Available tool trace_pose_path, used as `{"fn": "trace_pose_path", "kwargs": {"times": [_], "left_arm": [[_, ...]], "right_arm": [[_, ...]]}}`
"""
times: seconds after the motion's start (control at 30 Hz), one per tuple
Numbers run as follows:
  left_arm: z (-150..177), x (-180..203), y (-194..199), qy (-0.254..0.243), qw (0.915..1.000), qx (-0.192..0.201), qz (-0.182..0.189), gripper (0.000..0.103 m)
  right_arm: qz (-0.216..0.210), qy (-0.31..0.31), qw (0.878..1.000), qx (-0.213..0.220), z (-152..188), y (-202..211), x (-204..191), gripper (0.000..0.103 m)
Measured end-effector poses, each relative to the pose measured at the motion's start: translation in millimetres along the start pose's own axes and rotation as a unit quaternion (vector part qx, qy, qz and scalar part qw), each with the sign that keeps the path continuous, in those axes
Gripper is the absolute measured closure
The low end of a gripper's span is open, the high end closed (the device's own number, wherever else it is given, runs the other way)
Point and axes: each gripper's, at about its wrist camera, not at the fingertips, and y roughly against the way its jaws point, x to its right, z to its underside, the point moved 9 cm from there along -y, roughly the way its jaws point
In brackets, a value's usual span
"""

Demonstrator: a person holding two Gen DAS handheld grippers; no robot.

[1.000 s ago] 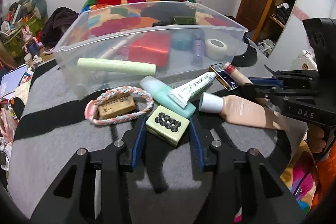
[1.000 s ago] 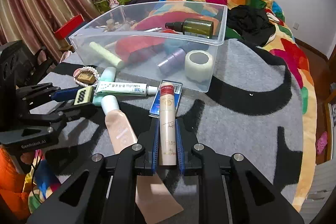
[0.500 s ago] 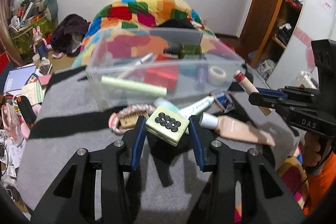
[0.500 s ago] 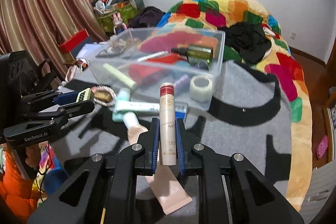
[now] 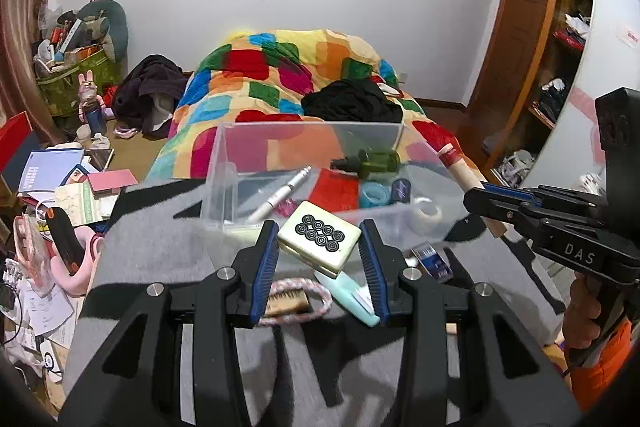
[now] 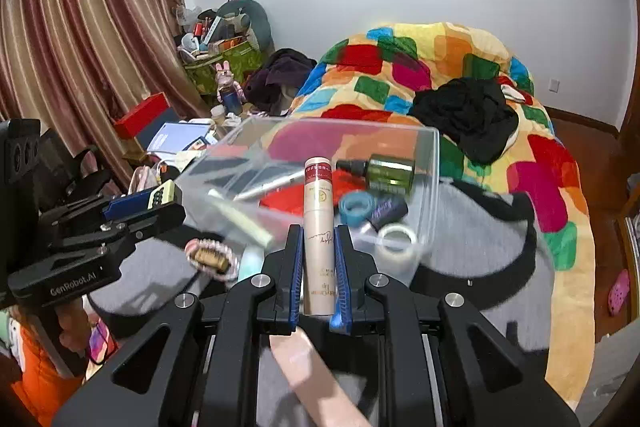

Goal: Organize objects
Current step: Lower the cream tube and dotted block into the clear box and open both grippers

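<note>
Above the clear bin, left claw clamps a cream eight-dot tile, right claw a beige red-banded tube

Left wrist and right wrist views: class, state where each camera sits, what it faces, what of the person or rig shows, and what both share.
Left wrist: behind the left gripper, which clamps a mahjong tile; faces the clear bin and bed; the right gripper enters at right.
Right wrist: behind the right gripper, clamped on a beige tube; faces the bin; the left gripper shows at left.
Shared: bin, green bottle, tape roll.
</note>
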Motion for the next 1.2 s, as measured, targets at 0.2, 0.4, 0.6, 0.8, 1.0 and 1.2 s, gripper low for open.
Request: {"fn": "trace_pose_path", "kwargs": {"times": [0.2,0.4,0.6,0.8,1.0,1.2], "left_arm": [[-13.8,-8.3,-13.9,0.013,0.9999,-0.002,-0.008,0.063],[-17.2,-13.2,-37.6,0.021,0.9994,-0.026,-0.01,0.063],[-14.3,-13.7,-58.2,0.025,0.9984,-0.051,-0.007,0.063],[-11.4,-9.7,-64.5,0.019,0.9979,-0.061,0.0,0.063],[-11.9,-4.3,-56.0,0.009,0.9984,-0.056,0.003,0.062],[-12.7,-6.5,-33.8,0.002,0.9993,-0.037,0.001,0.06]], "right_arm": [[0.012,-0.011,1.0,0.001,-16.2,-12.8,3.6,0.089],[0.021,-0.028,0.999,-0.019,-22.9,-35.9,13.0,0.089],[0.024,-0.034,0.998,-0.049,-22.5,-62.3,18.7,0.089],[0.016,-0.022,0.997,-0.072,-14.5,-78.5,11.9,0.089],[0.013,-0.005,0.997,-0.073,-10.5,-75.2,4.4,0.089],[0.01,0.011,0.998,-0.055,-10.8,-53.7,-4.2,0.085]]}}
